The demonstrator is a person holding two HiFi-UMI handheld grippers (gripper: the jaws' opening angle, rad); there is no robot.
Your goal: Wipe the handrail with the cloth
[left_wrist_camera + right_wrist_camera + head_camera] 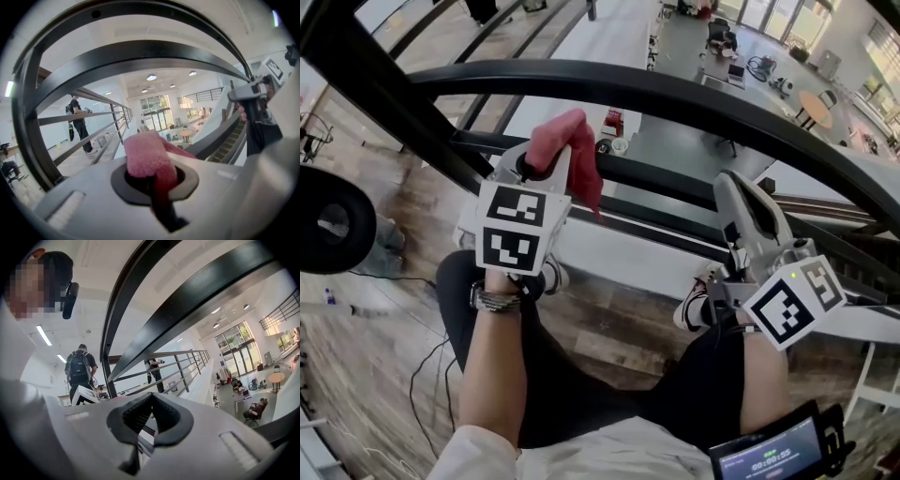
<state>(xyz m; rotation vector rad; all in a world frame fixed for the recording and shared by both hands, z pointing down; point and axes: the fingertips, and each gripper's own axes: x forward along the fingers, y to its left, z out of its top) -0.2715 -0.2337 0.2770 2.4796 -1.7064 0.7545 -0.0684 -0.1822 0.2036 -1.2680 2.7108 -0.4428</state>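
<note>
The black handrail (675,98) curves across the top of the head view, just beyond both grippers. A pink-red cloth (572,150) is bunched in my left gripper (546,161), which is shut on it and held just below the rail; a flap hangs down on its right side. The left gripper view has the cloth (147,157) filling the jaws, with the handrail (140,51) arching overhead. My right gripper (729,185) points up at the rail further right. Its black pads (136,416) meet at the tip with nothing between them, under the handrail (197,301).
Lower black rails (656,178) run under the handrail, with an atrium floor far below. A black round object (328,225) sits at the left. My shoes (698,300) stand on wooden flooring. Two people (79,366) stand by a distant railing.
</note>
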